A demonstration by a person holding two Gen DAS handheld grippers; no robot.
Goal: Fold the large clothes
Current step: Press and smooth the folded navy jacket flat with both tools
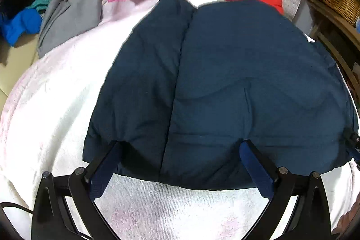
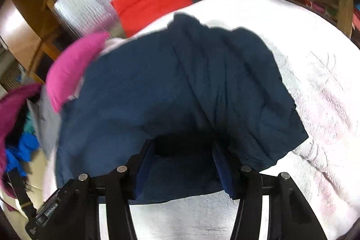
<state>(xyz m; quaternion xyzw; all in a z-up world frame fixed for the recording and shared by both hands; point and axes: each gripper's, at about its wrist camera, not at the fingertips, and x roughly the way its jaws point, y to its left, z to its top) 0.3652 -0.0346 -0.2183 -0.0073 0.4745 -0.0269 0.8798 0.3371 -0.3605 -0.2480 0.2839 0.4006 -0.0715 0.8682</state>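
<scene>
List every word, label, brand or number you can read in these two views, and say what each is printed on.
"GenRobot.AI": white print on the black housing beside the right tool, lower left of the right wrist view; the final letters are blurred, so this reading is uncertain.
A second white mark on that housing, lower down: too small to read.
Left wrist view: no readable text on the navy padded jacket or the white towel-like cover.
</scene>
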